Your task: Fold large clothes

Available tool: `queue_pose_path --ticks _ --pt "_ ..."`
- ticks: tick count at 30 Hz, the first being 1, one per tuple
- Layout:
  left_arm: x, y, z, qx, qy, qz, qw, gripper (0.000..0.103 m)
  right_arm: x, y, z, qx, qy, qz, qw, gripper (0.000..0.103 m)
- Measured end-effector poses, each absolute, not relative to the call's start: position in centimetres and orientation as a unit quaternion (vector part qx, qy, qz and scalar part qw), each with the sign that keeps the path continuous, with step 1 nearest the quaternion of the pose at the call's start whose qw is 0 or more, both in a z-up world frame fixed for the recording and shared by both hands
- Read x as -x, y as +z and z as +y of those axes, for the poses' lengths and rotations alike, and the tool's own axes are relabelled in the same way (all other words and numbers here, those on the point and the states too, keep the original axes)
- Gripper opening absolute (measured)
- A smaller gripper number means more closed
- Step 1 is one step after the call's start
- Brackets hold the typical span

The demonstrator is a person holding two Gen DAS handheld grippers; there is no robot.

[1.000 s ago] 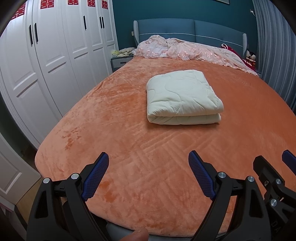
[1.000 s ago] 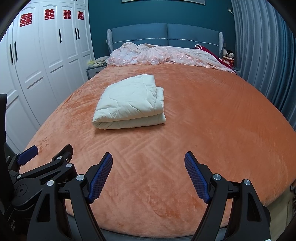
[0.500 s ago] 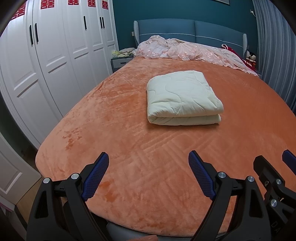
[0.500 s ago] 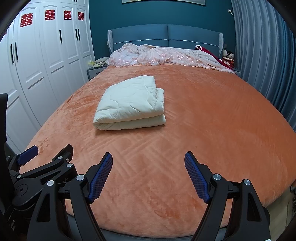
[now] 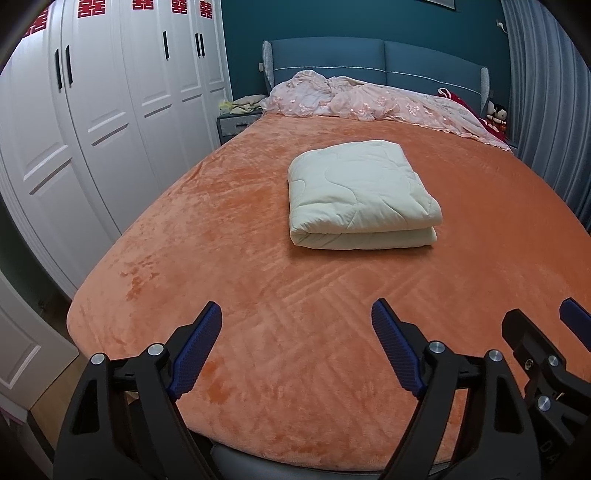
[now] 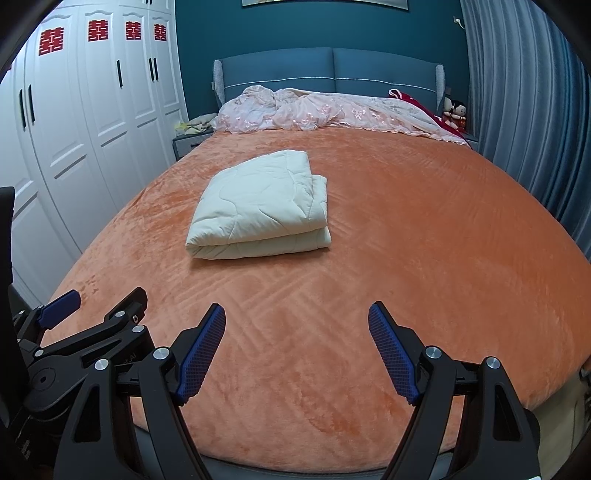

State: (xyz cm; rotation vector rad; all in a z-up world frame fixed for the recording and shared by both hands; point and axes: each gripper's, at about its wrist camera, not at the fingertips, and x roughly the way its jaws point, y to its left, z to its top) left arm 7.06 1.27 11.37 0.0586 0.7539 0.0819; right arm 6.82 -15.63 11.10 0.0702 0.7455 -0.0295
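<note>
Both my left gripper (image 5: 296, 347) and right gripper (image 6: 296, 347) are spread apart, holding nothing, near the bed's (image 5: 258, 258) foot edge; the folded quilt (image 5: 360, 194) lies well ahead, and red 囍 signs (image 6: 98, 30) mark the wardrobe (image 6: 92, 122).

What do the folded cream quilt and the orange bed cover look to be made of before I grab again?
Quilt: looks like matte woven cloth over soft padding, judging by its wavy stitched lines and puffy rounded edges. Bed cover: looks like plush fleece or velvet, with a slight sheen and brushed streaks that shift shade across the pile.
</note>
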Motion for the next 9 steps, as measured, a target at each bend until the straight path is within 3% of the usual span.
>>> queue_pose_path --ticks 9 --pt "-7.18 11.34 1.63 -0.022 0.036 0.369 0.928 0.076 -6.67 11.24 -15.53 -0.035 -0.017 0.363 0.931 0.078"
